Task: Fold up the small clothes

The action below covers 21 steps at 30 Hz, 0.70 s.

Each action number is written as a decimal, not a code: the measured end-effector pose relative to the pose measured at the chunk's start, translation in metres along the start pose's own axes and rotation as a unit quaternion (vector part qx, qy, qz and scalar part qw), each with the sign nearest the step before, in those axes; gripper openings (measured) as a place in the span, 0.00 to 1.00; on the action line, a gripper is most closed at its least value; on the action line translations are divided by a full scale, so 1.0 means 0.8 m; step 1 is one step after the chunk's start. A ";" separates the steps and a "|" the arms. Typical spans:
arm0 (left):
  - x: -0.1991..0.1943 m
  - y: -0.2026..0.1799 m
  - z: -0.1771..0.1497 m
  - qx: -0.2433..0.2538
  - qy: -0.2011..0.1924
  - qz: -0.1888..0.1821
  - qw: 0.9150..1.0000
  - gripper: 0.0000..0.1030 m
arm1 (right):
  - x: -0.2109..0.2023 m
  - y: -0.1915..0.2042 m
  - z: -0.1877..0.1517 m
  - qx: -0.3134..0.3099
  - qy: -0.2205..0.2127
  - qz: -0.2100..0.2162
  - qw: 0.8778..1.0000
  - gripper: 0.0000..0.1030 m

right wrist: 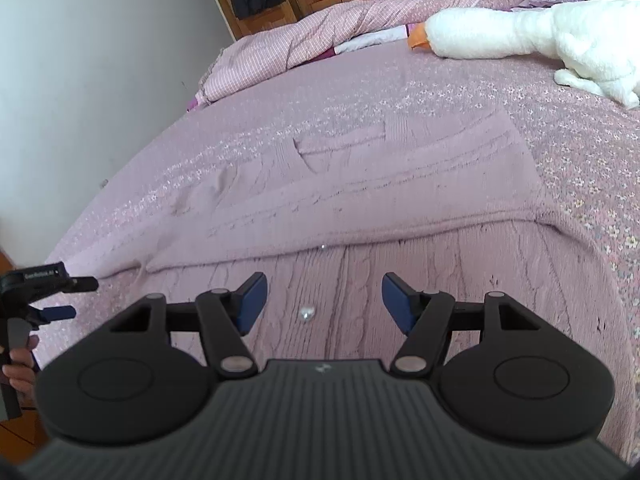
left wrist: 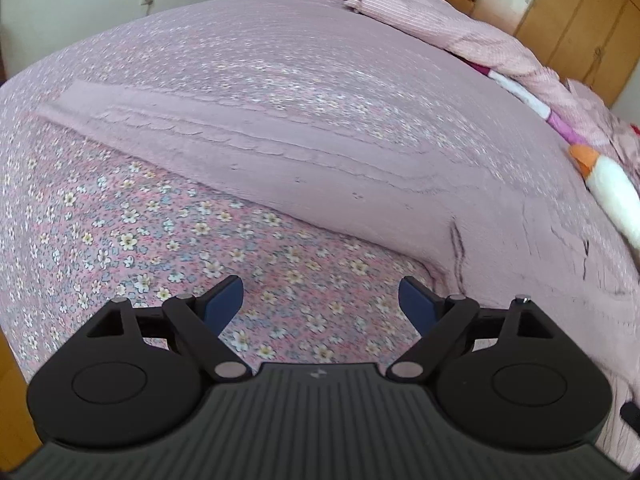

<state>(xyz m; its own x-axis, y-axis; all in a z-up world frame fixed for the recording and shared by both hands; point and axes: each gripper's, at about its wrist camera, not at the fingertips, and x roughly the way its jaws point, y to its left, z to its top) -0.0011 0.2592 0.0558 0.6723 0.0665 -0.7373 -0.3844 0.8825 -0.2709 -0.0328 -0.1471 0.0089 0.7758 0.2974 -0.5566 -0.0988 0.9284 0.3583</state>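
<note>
We have the pink knit cardigan [right wrist: 360, 184] part-folded, sleeve across toward twelve o'clock; left gripper [left wrist: 321, 300] and right gripper [right wrist: 323, 300] hang released, further folds remain

The white stuffed goose [left wrist: 612, 196] is cut off by the right edge in the left wrist view, and its body [right wrist: 560, 36] is likewise cropped at the right in the right wrist view. The near part of the pink knitted sweater [right wrist: 360, 208] is hidden behind the right gripper's body. The hand [right wrist: 18, 368] holding the left gripper [right wrist: 68, 296] is cropped at the left edge.
</note>
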 end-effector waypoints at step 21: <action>0.045 0.067 0.040 -0.141 -0.059 -0.001 0.988 0.93 | 0.012 -0.004 -0.007 -0.003 0.004 -0.029 1.000 0.73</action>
<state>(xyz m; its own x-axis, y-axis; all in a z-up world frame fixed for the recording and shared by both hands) 0.0228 0.3238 0.0347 0.7361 0.1337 -0.6636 -0.5329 0.7189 -0.4463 -0.0282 -0.1456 -0.0015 0.7758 0.2446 -0.5816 -0.0577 0.9454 0.3207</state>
